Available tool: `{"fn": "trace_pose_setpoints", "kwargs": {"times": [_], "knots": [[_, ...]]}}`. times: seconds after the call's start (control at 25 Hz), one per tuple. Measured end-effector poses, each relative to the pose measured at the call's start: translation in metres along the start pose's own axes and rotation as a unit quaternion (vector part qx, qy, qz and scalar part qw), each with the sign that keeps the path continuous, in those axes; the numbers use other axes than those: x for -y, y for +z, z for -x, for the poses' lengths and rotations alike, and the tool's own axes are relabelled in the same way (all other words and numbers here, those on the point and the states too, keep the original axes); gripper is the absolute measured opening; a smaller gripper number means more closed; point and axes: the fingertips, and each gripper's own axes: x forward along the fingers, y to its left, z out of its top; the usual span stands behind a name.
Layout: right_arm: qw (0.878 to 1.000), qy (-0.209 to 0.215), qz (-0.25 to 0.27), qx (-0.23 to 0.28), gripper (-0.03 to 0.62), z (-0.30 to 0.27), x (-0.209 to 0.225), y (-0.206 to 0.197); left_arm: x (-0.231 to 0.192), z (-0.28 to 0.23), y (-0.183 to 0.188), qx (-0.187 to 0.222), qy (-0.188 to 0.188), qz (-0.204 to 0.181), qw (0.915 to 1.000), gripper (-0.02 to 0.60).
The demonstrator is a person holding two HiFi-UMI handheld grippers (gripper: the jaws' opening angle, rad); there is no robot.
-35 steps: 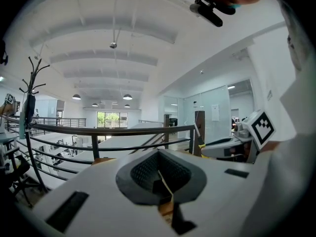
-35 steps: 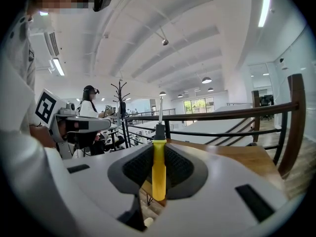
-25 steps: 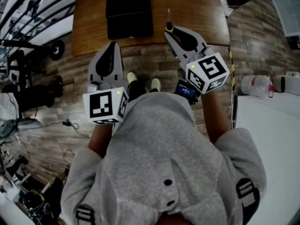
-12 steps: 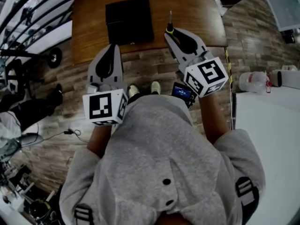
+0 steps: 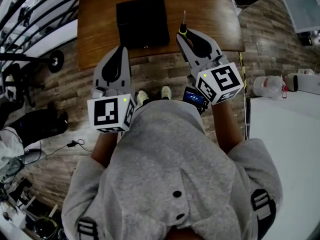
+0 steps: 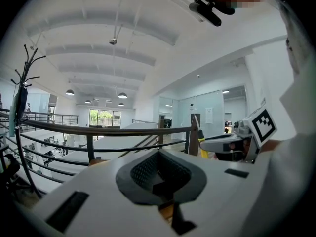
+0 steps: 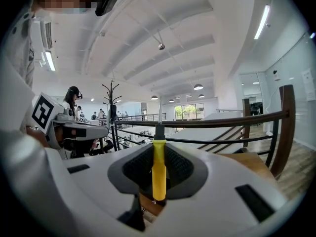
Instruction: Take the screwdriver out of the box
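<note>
Yellow-handled screwdriver (image 7: 158,172) nipped firmly in right gripper (image 5: 183,35), left gripper (image 5: 120,50) closed, empty; suggest steady squeeze, then lay it on table (image 5: 212,11) ahead of jaws, box (image 5: 142,21) to their left.

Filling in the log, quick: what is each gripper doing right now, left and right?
left gripper: closed, nothing between its jaws.
right gripper: closed on the yellow-handled screwdriver.

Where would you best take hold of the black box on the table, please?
Probably by its near front edge, coming in level from the person's side. The box lies flat and closed on the table, so only its thin sides give the jaws a bite, and that edge faces the empty left gripper.
</note>
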Motion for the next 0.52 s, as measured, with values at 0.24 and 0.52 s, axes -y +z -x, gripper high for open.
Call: {"fn": "trace_pose_setpoints", "kwargs": {"times": [0.24, 0.52], "knots": [[1.000, 0.005, 0.004, -0.006, 0.081, -0.024, -0.005, 0.005, -0.022, -0.007, 0.004, 0.001, 0.005, 0.003, 1.0000, 0.012], [1.000, 0.010, 0.002, -0.007, 0.081, -0.028, -0.007, 0.000, -0.026, -0.007, 0.001, 0.006, 0.015, 0.005, 0.9999, 0.012]]}}
